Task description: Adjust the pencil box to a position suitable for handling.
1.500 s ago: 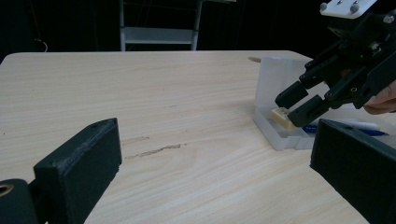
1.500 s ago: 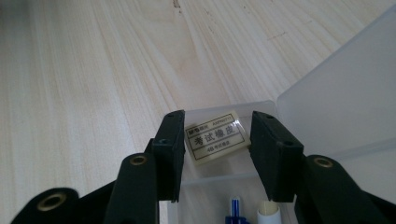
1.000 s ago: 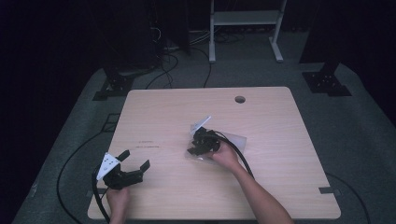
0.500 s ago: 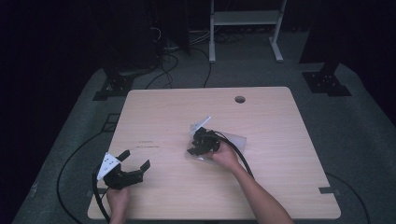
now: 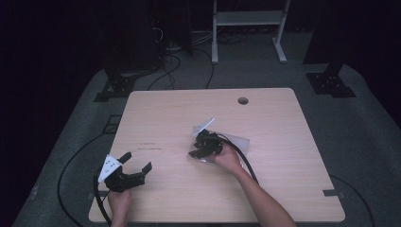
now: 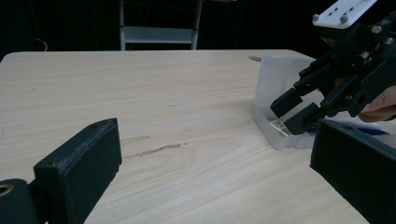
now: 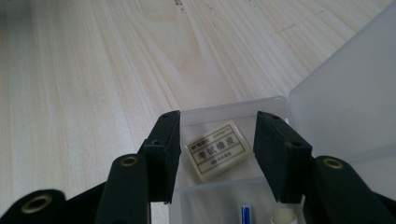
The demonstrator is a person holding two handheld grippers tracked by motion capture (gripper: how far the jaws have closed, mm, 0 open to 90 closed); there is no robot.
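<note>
Two grippers on one table [image 5: 293,189], and the work is at centre frame of the high view. The table is bare wood apart from the box [image 5: 239,142], a clear plastic case lying just right of centre with its lid swung back, so the tray can be reached from above. In the right gripper view the lid [image 7: 336,88] stands up at the right edge and the tray's end compartment sits bottom centre. The right gripper [image 5: 196,152] is tipped down into that compartment from the person's side. Its jaws have just been opening and now stand apart, one on each side of the eraser [image 7: 218,150], with a gap between each pad and the eraser, so nothing is gripped. The eraser lies flat on the compartment floor, label up and slightly skewed. My read: a release or a regrip, and I can't say which. The left gripper [image 5: 137,161] is parked at lower left of the high view, well apart from the box, jaws wide open and empty. It points level across the table toward the box, probably just kept clear while the right hand works. In the left gripper view the right gripper [image 6: 292,112] shows at the right edge, nose down over the tray's near end, with the eraser [image 6: 279,125] under its tips. Smallest items: a blue pen [image 7: 245,212] and a white stick [image 7: 282,217] in the next compartment, bottom edge of the right gripper view, both untouched.
</note>
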